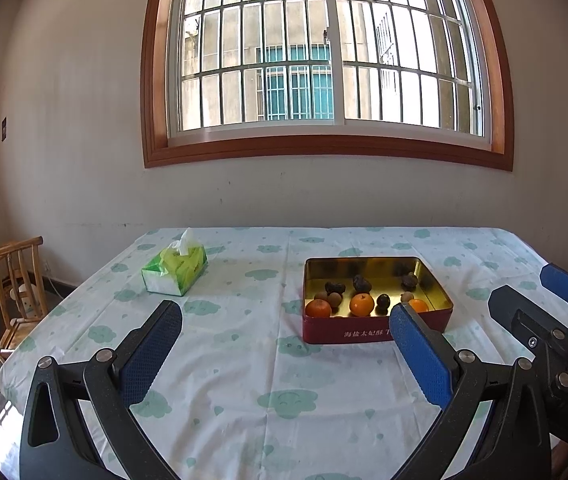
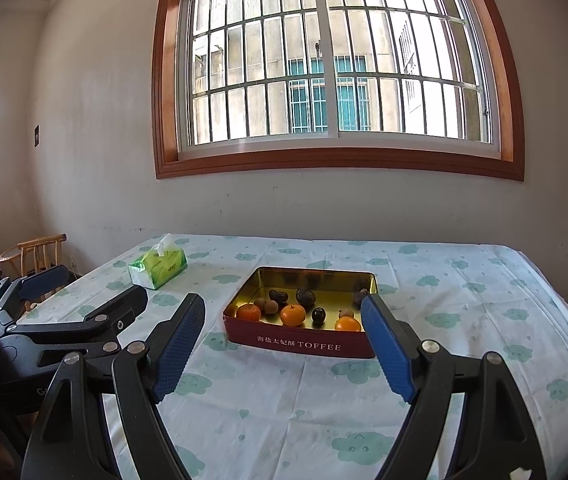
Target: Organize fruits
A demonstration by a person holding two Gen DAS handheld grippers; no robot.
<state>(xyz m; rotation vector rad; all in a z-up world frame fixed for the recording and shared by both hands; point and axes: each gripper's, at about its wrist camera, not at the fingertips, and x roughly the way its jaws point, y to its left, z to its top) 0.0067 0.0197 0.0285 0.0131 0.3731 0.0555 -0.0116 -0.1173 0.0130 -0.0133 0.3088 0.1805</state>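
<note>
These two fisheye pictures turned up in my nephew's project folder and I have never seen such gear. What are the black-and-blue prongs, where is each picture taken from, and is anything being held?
The prongs are two hand-held grasping tools; a person carries one in each hand, and no robot arm is involved. Each tool has a camera looking forward along its two blue-padded fingers.

One picture comes from the left tool, the other from the right tool. Both stand open and hold nothing.

Ahead is a table with a cloud-print cloth. On it sits an open red toffee tin containing three oranges, such as this one, and several small dark and brown fruits. Further left is a green tissue box.
</note>
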